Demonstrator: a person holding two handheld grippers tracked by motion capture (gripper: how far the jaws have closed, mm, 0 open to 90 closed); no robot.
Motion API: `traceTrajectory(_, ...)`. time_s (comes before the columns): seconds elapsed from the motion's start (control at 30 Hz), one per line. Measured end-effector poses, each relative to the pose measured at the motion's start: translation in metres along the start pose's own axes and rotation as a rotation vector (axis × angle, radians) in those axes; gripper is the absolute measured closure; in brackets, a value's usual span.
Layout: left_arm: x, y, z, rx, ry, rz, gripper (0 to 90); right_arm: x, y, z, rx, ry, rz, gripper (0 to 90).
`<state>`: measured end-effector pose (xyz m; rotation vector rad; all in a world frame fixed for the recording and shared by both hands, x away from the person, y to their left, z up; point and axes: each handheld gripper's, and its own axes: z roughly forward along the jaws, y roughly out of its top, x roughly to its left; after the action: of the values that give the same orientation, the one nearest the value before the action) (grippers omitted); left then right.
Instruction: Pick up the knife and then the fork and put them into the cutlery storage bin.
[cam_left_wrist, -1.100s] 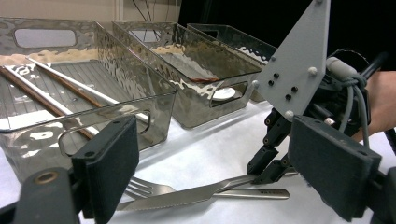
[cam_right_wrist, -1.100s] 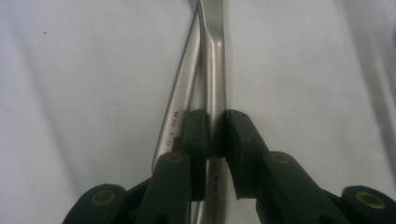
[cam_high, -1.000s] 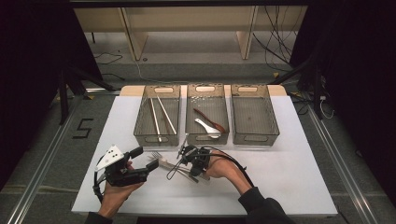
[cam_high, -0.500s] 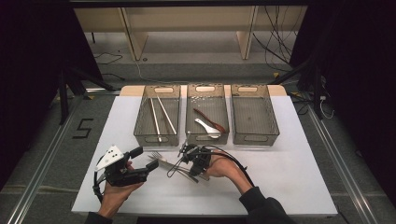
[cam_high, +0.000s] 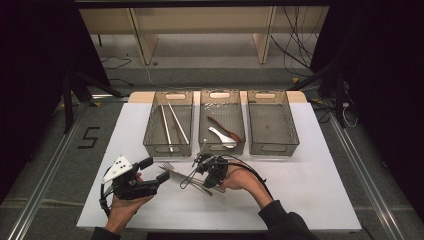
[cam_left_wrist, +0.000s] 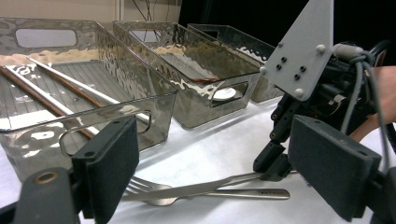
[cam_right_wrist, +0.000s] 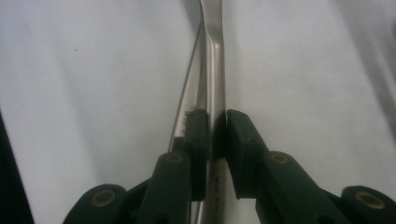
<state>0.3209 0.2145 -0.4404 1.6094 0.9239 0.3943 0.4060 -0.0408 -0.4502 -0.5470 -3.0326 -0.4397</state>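
Two silver pieces of cutlery lie together on the white table: a fork (cam_high: 169, 168) (cam_left_wrist: 140, 186) with tines toward my left gripper, and a second long piece (cam_left_wrist: 196, 187) laid across it. My right gripper (cam_high: 202, 168) (cam_right_wrist: 215, 128) is shut on one flat silver handle (cam_right_wrist: 215, 88), pads pressing both sides; the other piece runs alongside on edge. I cannot tell which of the two is pinched. My left gripper (cam_high: 156, 170) (cam_left_wrist: 219, 172) stands open just left of the fork tines, nothing between its pads, aimed at the right gripper (cam_left_wrist: 274, 165).
Three clear bins stand in a row behind the cutlery. The left bin (cam_high: 167, 149) holds chopsticks (cam_high: 176, 122), the middle bin (cam_high: 221, 149) holds a brown spoon (cam_high: 220, 125) and a white spoon (cam_high: 222, 135), and the right bin (cam_high: 273, 149) has nothing in it.
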Motion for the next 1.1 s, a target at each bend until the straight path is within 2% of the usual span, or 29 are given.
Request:
traceTrajectory(0.13, 0.0, 0.0, 0.0, 0.0, 0.0, 0.0, 16.1, -0.001, -0.002, -0.003, -0.019, 0.007, -0.005, 81.2)
traceTrajectory(0.17, 0.0, 0.0, 0.0, 0.0, 0.0, 0.0, 16.1, -0.001, -0.002, -0.004, -0.029, 0.023, 0.004, 84.3)
traceTrajectory(0.27, 0.0, 0.0, 0.0, 0.004, -0.001, 0.002, 16.1, -0.002, -0.003, -0.006, -0.056, 0.032, 0.02, 84.4)
traceTrajectory(0.3, 0.0, 0.0, 0.0, 0.004, 0.0, 0.001, 16.1, -0.001, -0.002, -0.004, -0.031, 0.037, 0.023, 84.4)
traceTrajectory(0.37, -0.001, 0.0, 0.0, 0.001, -0.001, 0.003, 16.1, 0.001, -0.002, 0.001, -0.002, 0.022, -0.009, 84.4)
traceTrajectory(0.57, 0.0, 0.0, 0.0, 0.0, -0.001, 0.0, 16.1, -0.003, -0.002, -0.001, -0.023, 0.027, 0.011, 84.4)
traceTrajectory(0.67, 0.0, 0.0, 0.0, 0.0, -0.001, 0.001, 16.1, -0.002, -0.002, 0.002, 0.006, 0.011, 0.009, 84.4)
traceTrajectory(0.73, 0.0, 0.0, 0.0, 0.003, -0.001, 0.003, 16.1, -0.002, -0.002, 0.002, 0.004, 0.013, 0.016, 84.3)
traceTrajectory(1.1, -0.001, 0.0, 0.001, 0.004, -0.002, 0.005, 16.1, 0.002, 0.001, 0.006, 0.025, -0.018, -0.005, 84.0)
